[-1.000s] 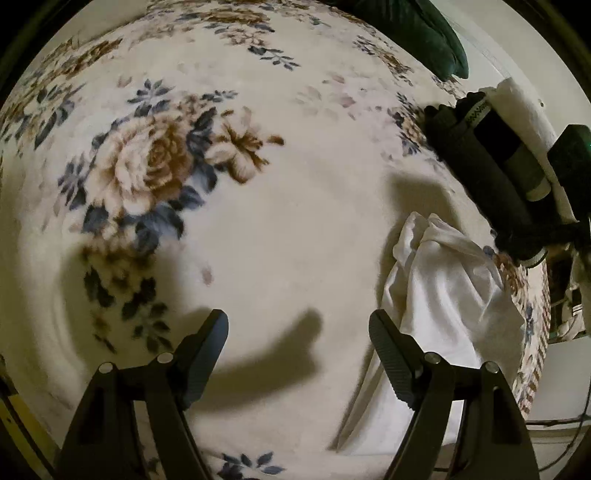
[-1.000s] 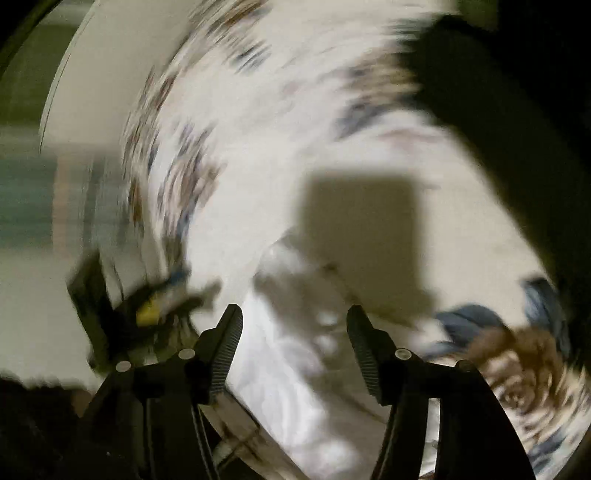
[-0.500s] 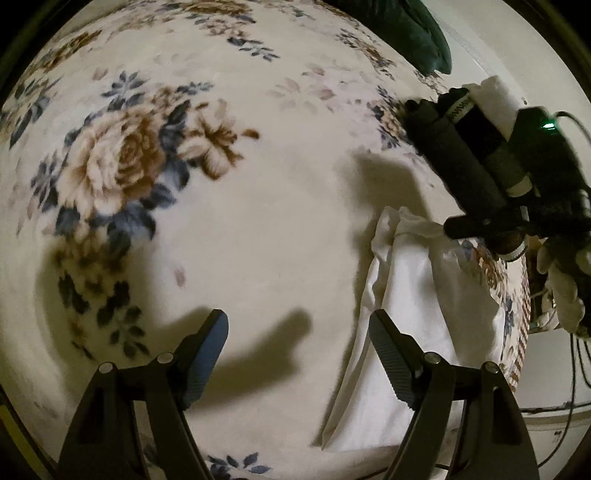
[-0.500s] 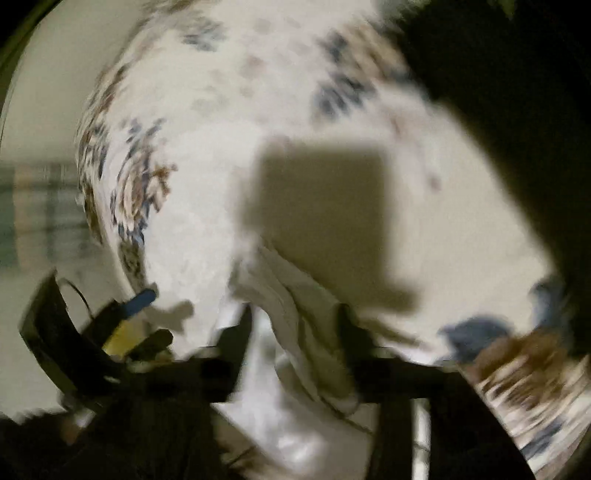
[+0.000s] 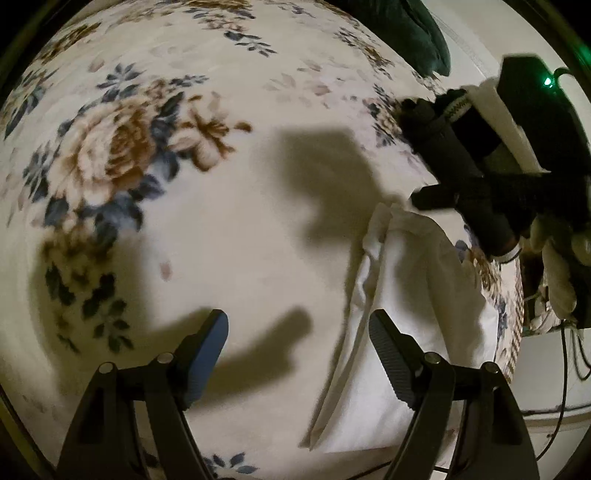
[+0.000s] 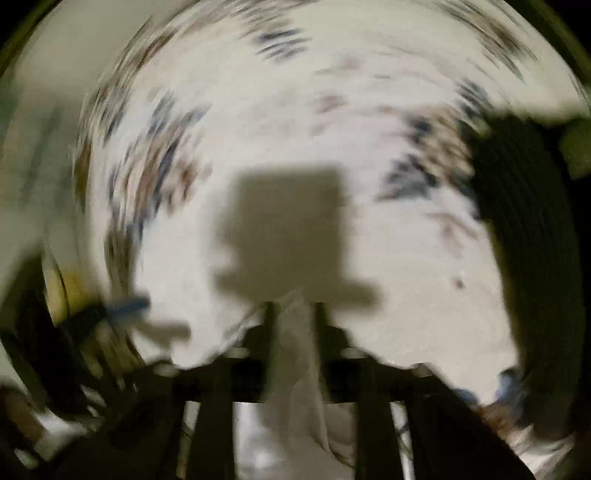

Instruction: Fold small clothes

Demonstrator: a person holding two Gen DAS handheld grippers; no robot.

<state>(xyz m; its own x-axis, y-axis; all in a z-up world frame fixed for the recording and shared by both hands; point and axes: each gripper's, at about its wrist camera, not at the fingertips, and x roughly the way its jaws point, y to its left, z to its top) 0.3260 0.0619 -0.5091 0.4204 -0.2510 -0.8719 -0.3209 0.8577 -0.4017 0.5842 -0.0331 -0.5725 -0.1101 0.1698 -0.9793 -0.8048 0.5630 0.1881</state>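
Observation:
A small white garment lies on a floral blanket, at the right of the left wrist view. My left gripper is open and empty, just above the blanket, with its right finger over the garment's left edge. My right gripper reaches in from the right and pinches the garment's far top corner. In the blurred right wrist view, the right gripper is shut on a fold of the white garment, lifted a little off the blanket.
Rolled dark socks and a folded white item lie at the blanket's right edge. A dark green pillow is at the far top. The bed's edge and cables are at the right.
My right gripper has closed on the garment's far corner and lifted it slightly. The left gripper has stayed open and drifted a little toward the garment.

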